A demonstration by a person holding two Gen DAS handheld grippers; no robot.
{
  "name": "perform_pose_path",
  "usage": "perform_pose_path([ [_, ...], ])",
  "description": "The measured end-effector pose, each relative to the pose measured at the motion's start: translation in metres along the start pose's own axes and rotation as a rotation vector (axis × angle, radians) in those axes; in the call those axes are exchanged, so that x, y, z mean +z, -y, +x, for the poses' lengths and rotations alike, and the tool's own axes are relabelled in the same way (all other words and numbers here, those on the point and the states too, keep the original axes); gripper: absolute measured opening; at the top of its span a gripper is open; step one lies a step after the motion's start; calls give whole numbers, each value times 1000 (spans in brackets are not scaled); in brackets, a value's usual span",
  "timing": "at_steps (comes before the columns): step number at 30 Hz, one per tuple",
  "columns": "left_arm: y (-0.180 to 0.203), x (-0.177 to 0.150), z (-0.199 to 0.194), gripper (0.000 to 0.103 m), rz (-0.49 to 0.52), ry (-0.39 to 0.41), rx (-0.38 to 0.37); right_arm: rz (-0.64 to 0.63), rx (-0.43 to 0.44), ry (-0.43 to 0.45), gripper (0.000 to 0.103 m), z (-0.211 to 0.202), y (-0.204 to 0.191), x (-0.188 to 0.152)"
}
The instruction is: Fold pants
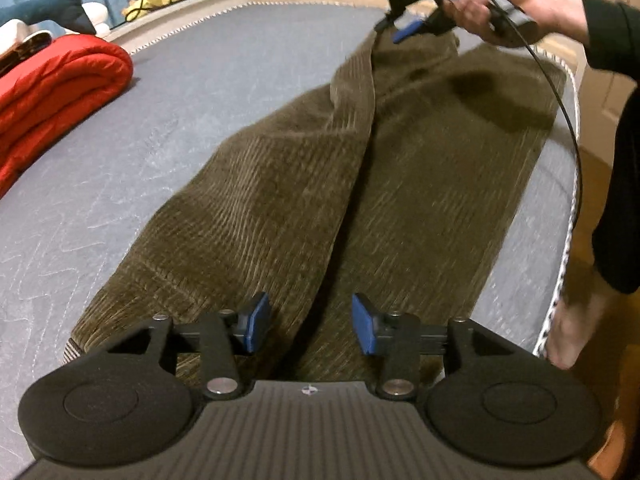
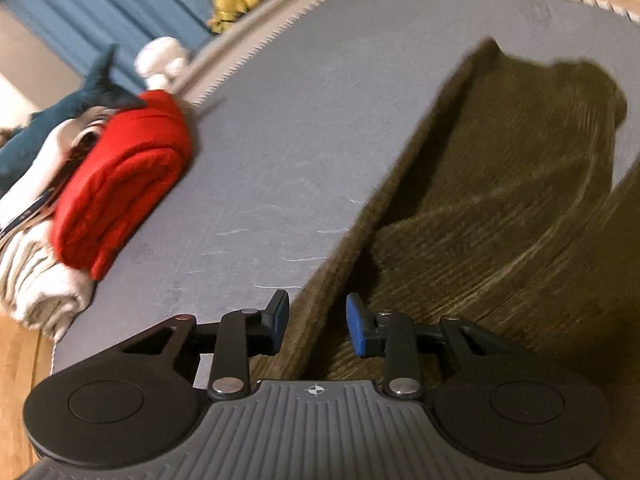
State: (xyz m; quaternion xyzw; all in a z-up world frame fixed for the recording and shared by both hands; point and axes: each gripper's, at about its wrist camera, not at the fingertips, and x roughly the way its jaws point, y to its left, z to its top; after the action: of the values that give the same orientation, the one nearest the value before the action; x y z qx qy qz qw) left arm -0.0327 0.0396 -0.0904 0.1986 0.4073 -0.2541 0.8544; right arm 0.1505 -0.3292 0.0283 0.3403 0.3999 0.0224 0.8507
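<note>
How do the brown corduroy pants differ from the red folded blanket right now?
The brown corduroy pants lie spread out long across the grey mattress; the red folded blanket sits as a thick, compact stack at its edge. The pants are ribbed and dull, one edge lifted at the right gripper; the blanket looks smooth, bright and untouched. Both rest on the mattress.

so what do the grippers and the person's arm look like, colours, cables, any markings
Both are black plastic. The left gripper and right gripper have blue pads, round black side discs, silver pivot screws and a grey ribbed base with a small crosshair mark. A thin black cable trails from the right one. The arm wears a dark sleeve.
</note>
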Motion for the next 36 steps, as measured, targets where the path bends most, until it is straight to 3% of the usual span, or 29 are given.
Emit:
perform_pose_path([
  [13,-11,2,20,50,37,-76,24,41,-37,-75,35,68,-1,1],
  [16,-12,2,24,49,44,-90,29,44,-40,-65,18,69,-3,2],
  [18,-13,3,28,39,47,-102,42,41,-25,-51,14,64,-5,3],
  [22,-15,7,28,18,24,-109,57,27,2,-6,13,38,-10,7],
  [27,-26,12,-1,12,-19,-28,77,-29,51,60,12,-23,-9,6],
  [31,-40,3,-48,11,-70,78,99,-98,63,88,11,-87,-5,-7],
  [32,-43,-3,-61,11,-76,94,93,-111,56,90,1,-104,-4,-13],
  [36,-43,-29,-85,4,-59,92,27,-252,24,113,0,-169,-3,-56],
])
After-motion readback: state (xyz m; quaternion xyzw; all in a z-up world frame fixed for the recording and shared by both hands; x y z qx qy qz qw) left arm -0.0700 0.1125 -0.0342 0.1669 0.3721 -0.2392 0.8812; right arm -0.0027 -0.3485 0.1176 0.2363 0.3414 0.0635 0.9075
